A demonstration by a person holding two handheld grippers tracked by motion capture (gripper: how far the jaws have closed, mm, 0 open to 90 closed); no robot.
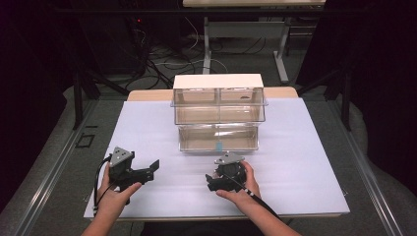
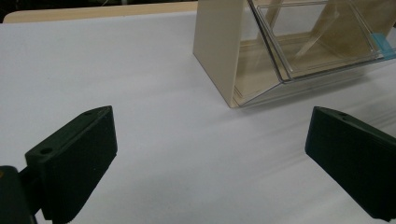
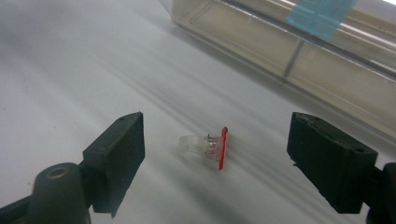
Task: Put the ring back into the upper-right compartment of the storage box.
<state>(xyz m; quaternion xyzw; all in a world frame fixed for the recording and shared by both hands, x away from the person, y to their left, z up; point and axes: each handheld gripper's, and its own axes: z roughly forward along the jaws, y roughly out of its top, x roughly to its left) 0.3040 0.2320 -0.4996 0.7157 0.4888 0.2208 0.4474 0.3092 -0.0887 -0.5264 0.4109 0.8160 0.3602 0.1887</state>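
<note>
The right gripper (image 3: 215, 158) straddles a small clear pushpin with a red disc (image 3: 208, 147), jaws apart, nothing gripped; closing off-centre could flick it rightward toward the open drawer (image 3: 299, 51)

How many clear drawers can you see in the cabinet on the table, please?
3: two side by side in the top row, left and right, and one wide lower drawer pulled out toward the person. None seems hidden.

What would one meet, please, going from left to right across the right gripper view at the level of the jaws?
Left black jaw, bare white table cover, small clear clip with a red end lying on the cover, right black jaw.
</note>
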